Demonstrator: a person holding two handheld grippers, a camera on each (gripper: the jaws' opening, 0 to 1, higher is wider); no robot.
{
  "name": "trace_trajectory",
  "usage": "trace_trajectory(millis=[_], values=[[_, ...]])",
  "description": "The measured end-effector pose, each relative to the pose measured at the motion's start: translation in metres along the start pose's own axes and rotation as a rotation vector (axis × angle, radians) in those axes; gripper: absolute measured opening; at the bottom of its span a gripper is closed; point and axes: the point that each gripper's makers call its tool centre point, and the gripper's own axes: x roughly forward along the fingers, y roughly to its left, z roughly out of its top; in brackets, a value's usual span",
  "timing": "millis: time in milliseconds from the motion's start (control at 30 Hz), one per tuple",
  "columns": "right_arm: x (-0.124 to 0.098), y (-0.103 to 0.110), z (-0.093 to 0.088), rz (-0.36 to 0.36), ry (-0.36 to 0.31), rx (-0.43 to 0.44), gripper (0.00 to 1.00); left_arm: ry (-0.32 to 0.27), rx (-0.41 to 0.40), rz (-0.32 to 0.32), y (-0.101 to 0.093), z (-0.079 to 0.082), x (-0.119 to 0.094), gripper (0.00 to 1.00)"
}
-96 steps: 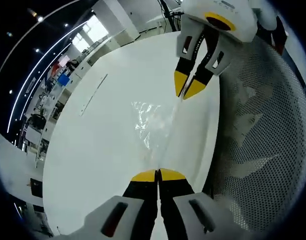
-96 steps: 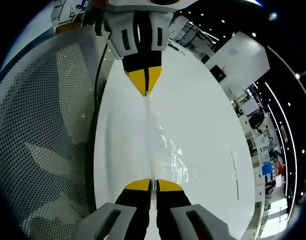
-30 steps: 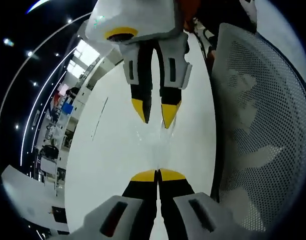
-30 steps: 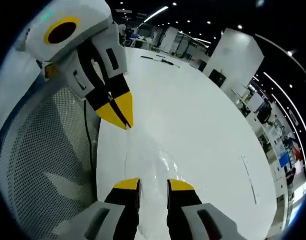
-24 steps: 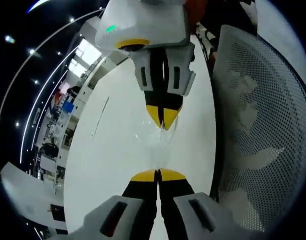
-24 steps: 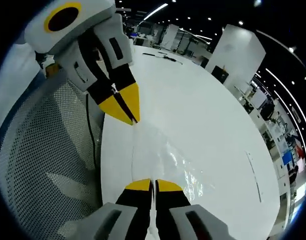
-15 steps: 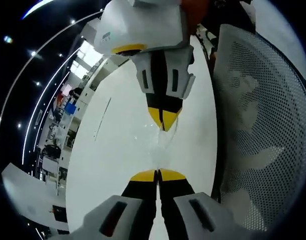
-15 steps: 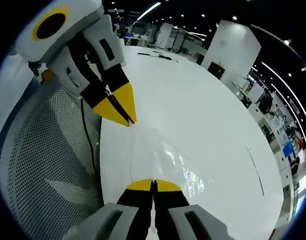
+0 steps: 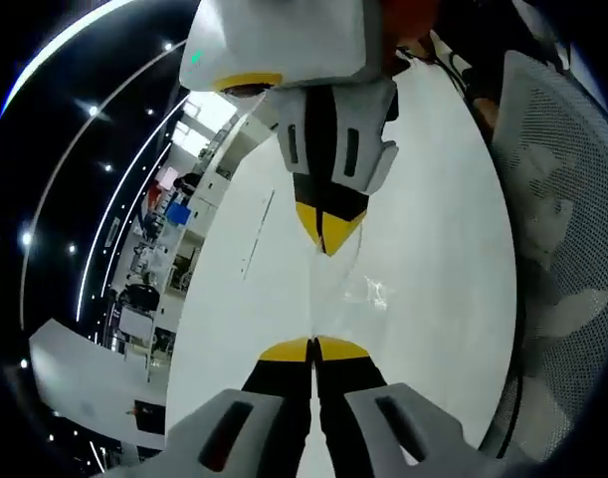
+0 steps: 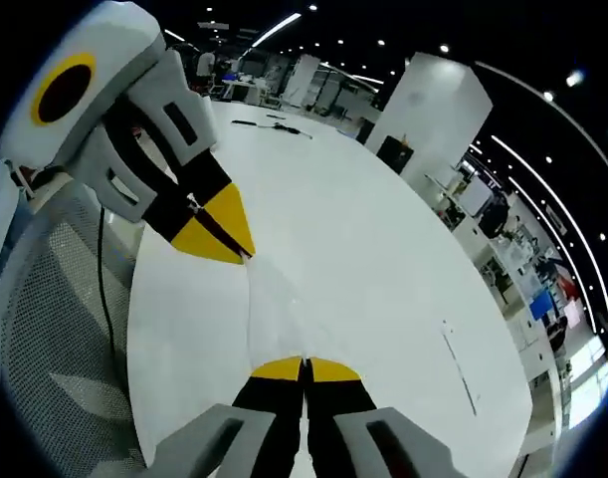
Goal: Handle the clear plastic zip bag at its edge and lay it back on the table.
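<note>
Since half a second ago both cameras have tipped so that more of the room beyond the table comes into sight, while both pairs of jaws stay pressed together on the bag as before. From the left gripper view I see my left gripper [image 9: 312, 348] at the bottom with its yellow tips together, pinching one end of the bag's edge, and the right gripper [image 9: 326, 239] comes down from the top, tips together on the other end of that edge. Between them the bag [image 9: 358, 289] is stretched as a thin clear sheet, with a small glint of crinkled plastic just right of the line between the tips; I cannot tell whether its lower part touches the table [image 9: 433, 239]. A mesh chair [image 9: 557, 259] stands at the right, beside the table's edge. From the right gripper view my right gripper [image 10: 304, 369] sits at the bottom, tips together on the bag [image 10: 274, 319], which runs up as a pale strip to the left gripper [image 10: 234, 249] at upper left, also pinched on it. The table [image 10: 383, 269] spreads white to the right, the chair [image 10: 55, 329] lies at the left.
</note>
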Motion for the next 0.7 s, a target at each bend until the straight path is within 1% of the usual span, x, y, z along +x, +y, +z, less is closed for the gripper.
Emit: trace_trajectory(millis=[33,67,100,133,167,200,267,300,333,400,467,500,533,567,600,700], values=[[-0.002,-0.013,0.009,-0.023,-0.017,0.002,0.00,-0.003,-0.001,0.016,0.007,0.002,0.001,0.00],[-0.008,-0.030,0.023,-0.059,-0.048,0.002,0.00,-0.008,-0.013,0.053,0.023,0.005,0.002,0.00],[-0.010,-0.037,0.029,-0.075,-0.063,0.005,0.00,-0.014,-0.026,0.072,0.033,0.008,0.002,0.00],[-0.016,-0.059,0.046,-0.118,-0.112,-0.001,0.00,-0.017,-0.036,0.083,0.044,0.011,0.003,0.00],[-0.018,-0.062,0.049,-0.127,-0.121,-0.007,0.00,-0.021,-0.028,0.094,0.050,0.015,0.002,0.00],[-0.024,-0.075,0.059,-0.157,-0.149,-0.032,0.00,-0.027,0.000,0.134,0.063,0.020,0.000,0.00],[-0.032,-0.083,0.066,-0.187,-0.155,-0.056,0.00,-0.032,0.020,0.157,0.072,0.026,-0.001,0.00],[-0.035,-0.086,0.069,-0.203,-0.162,-0.068,0.00,-0.036,0.028,0.179,0.077,0.030,-0.002,0.00],[-0.037,-0.086,0.070,-0.207,-0.165,-0.072,0.00,-0.035,0.032,0.187,0.078,0.031,-0.002,0.00],[-0.038,-0.081,0.065,-0.209,-0.160,-0.078,0.00,-0.034,0.036,0.190,0.072,0.031,-0.002,0.00],[-0.035,-0.067,0.053,-0.191,-0.134,-0.100,0.00,-0.025,0.067,0.174,0.057,0.027,-0.001,0.00],[-0.031,-0.054,0.043,-0.171,-0.115,-0.110,0.00,-0.019,0.087,0.149,0.043,0.023,-0.001,0.00],[-0.028,-0.044,0.036,-0.152,-0.104,-0.115,0.00,-0.013,0.087,0.120,0.032,0.018,0.001,0.00],[-0.026,-0.035,0.029,-0.136,-0.092,-0.115,0.00,-0.009,0.080,0.082,0.015,0.013,0.002,0.00],[-0.022,-0.016,0.016,-0.096,-0.070,-0.088,0.00,-0.002,0.079,0.063,0.005,0.009,0.001,0.00],[-0.009,0.021,-0.011,-0.030,-0.022,-0.054,0.00,0.029,0.084,-0.010,-0.028,-0.005,0.004,0.00]])
